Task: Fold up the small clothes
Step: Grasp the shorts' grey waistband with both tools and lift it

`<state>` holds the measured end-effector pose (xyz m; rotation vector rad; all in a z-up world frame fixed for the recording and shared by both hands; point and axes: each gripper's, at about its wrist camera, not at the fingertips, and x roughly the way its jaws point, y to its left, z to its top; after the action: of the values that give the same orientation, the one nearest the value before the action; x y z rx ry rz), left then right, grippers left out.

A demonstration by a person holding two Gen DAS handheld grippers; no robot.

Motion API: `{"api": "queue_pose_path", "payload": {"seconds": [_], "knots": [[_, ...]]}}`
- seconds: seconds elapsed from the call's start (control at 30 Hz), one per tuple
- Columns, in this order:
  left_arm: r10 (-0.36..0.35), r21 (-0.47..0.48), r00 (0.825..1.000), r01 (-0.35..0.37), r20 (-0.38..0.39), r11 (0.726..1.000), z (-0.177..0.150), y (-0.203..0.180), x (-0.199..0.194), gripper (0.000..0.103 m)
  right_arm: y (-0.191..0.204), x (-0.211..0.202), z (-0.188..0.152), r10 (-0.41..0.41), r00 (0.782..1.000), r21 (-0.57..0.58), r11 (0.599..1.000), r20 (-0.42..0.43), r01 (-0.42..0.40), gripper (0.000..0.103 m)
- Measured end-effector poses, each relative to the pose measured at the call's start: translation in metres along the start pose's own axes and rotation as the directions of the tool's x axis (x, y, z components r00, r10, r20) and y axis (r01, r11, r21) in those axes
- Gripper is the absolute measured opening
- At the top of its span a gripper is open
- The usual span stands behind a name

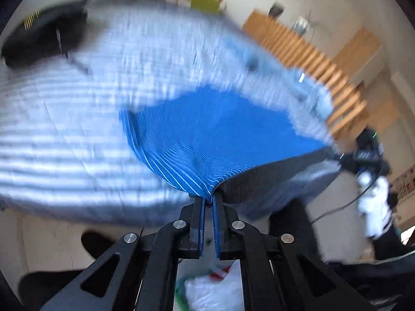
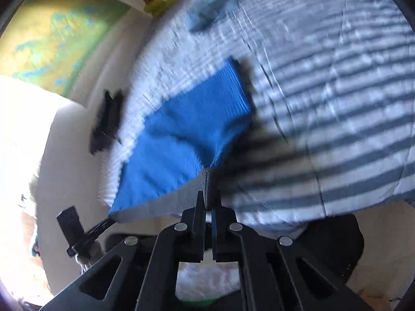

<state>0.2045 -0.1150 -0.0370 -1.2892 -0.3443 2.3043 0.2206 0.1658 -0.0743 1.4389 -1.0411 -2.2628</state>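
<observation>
A: Which step are we on?

B: I've got both ends pinched. Left gripper (image 1: 209, 199) is clamped on one waistband corner of the blue shorts (image 1: 207, 129), right gripper (image 2: 207, 203) clamped on the other end. I'd say it's the lift before a fold.

A: Where's the cloth?

B: Hanging from the jaws, the far part draped on the striped bedspread (image 2: 337, 103) near its front edge. Next, prob. carry the band fwd onto the far hem, keeping both ends level.
</observation>
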Motion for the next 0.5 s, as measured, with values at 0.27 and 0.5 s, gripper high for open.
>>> {"api": "queue_pose_path", "payload": {"seconds": [0.27, 0.5], "knots": [[-0.019, 0.095, 0.982, 0.001, 0.188, 0.996, 0.063, -0.054, -0.112, 0.005, 0.088, -0.092, 0.008, 0.142, 0.977, -0.131, 0.984, 0.158, -0.122, 0.003], [-0.025, 0.023, 0.997, 0.023, 0.069, 0.999, 0.134, -0.029, -0.072, 0.005, 0.103, -0.079, 0.059, 0.088, 0.971, -0.065, 0.995, 0.221, -0.075, 0.003]]}}
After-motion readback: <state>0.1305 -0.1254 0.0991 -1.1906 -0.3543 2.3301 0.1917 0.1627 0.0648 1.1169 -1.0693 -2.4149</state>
